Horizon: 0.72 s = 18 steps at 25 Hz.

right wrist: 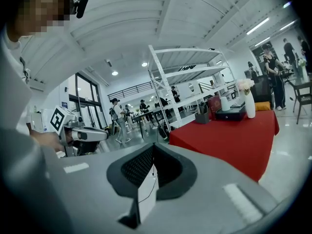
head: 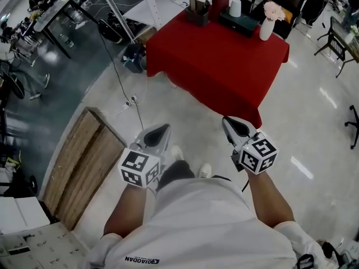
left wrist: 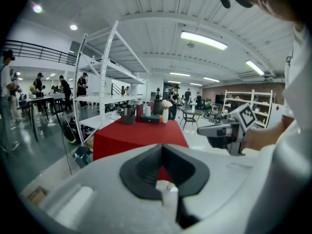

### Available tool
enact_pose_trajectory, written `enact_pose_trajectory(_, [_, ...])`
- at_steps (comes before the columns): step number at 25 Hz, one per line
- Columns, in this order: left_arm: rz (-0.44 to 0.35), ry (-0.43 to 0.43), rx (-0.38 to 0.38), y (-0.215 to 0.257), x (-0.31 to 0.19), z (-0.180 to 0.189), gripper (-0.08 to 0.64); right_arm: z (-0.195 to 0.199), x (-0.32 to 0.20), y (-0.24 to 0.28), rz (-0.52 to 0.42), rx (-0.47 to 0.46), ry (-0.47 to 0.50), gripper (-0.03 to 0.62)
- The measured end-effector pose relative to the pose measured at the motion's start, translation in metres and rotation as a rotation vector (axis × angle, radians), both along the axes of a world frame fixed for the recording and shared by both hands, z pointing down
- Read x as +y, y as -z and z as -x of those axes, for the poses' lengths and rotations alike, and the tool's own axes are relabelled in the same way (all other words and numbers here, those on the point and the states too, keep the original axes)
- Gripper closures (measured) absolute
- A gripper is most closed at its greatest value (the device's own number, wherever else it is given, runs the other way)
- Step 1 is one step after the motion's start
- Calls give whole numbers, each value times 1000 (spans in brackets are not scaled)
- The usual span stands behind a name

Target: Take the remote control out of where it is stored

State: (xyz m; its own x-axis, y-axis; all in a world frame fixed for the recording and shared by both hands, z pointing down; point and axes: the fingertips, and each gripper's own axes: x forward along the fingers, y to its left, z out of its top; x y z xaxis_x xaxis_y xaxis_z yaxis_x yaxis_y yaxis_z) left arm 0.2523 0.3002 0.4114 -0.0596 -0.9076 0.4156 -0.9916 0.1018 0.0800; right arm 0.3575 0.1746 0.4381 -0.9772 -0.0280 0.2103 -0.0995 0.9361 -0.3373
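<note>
A pale, glossy floor (head: 314,122) is stretching across a wide workshop hall, where a table draped in red cloth (head: 219,55) is standing ahead of a person in a white shirt (head: 207,223). A white shelving rack (head: 151,4) is rising just behind the table's left corner, and a wooden panel (head: 81,161) is lying flat on the floor to the person's left. The person is holding both tools out at waist height, side by side and apart, each pointing toward the table and well short of it. The left gripper (head: 164,129) is carrying its marker cube (head: 139,168) near the hand. Its own view shows its jaws clenched tip to tip with nothing between them. The right gripper (head: 228,120), with its own marker cube (head: 258,154), is likewise closed tight and empty, as its view confirms. Along the table's far edge, a dark tray-like box (head: 240,22) is sitting beside a white vase (head: 267,28) of pale flowers (head: 274,10). A red box (head: 220,3) and a dark holder (head: 197,14) are standing further left, with a white cup (head: 235,7) behind the tray. The remote control cannot be made out in any view; if it is among those containers, they are too small and distant to tell which. A thin cable (head: 120,77) is trailing over the floor left of the table.
</note>
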Motion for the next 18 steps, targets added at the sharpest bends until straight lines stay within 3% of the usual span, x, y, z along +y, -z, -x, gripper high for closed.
enact_pose_trajectory(11, [-10,-36,25,-9,-34,27,558,21,-21,-10,3,23,-27,588])
enact_pose_trajectory(18, [-12,-36,27,-9,-46,66,558,63,-34,-10,7,19,-33,588])
